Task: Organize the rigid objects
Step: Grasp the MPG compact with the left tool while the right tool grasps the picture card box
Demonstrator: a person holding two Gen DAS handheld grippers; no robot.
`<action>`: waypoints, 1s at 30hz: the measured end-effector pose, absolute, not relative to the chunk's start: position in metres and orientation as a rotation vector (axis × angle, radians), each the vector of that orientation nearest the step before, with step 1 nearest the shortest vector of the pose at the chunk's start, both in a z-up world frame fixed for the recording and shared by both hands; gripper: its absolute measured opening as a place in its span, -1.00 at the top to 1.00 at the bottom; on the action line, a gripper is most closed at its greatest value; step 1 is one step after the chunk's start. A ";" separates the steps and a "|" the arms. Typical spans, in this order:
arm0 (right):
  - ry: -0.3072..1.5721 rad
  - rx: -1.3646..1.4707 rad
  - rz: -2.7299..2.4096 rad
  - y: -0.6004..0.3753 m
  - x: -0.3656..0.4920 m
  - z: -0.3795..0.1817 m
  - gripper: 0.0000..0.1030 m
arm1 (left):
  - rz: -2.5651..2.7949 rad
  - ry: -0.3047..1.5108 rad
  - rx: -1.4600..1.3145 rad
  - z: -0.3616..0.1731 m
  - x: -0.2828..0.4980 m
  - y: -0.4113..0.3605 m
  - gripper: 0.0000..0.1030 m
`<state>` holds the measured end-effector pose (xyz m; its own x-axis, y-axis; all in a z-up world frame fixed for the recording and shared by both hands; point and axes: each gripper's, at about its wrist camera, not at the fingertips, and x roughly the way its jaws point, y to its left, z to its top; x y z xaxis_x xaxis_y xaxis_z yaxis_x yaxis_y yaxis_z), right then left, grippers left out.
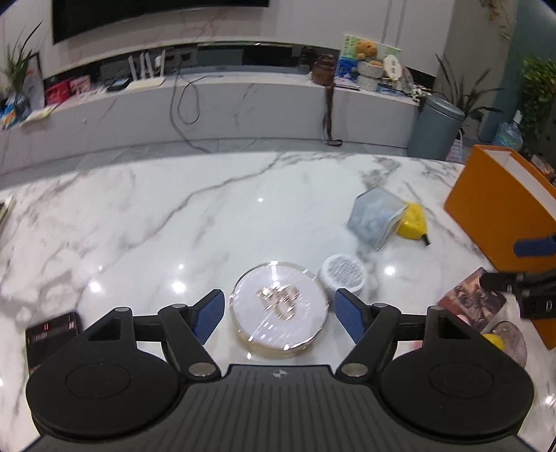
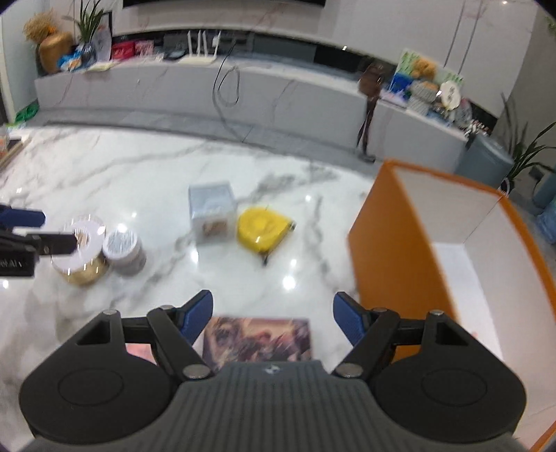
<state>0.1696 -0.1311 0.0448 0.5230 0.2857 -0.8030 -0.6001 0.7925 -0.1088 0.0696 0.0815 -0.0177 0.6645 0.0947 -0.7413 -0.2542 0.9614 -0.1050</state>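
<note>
We see a white marble table [image 1: 146,215] with grey veins and glints of ceiling light; across the upper frame runs a long marble media ledge [image 1: 243,101], a dark screen [image 1: 156,14] above, plants [image 1: 17,66] at upper left

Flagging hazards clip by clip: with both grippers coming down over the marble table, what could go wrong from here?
1. The left gripper straddles the clear-lidded round tin; the small white jar sits close beside its right finger and may get knocked.
2. The right gripper hovers open above the flat picture card; lying flat beside the orange box, it may slide rather than lift.
</note>
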 end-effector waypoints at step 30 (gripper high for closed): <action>1.102 -0.343 0.527 -0.127 0.189 -0.012 -0.73 | 0.198 0.851 -0.168 -0.047 0.102 0.082 -0.78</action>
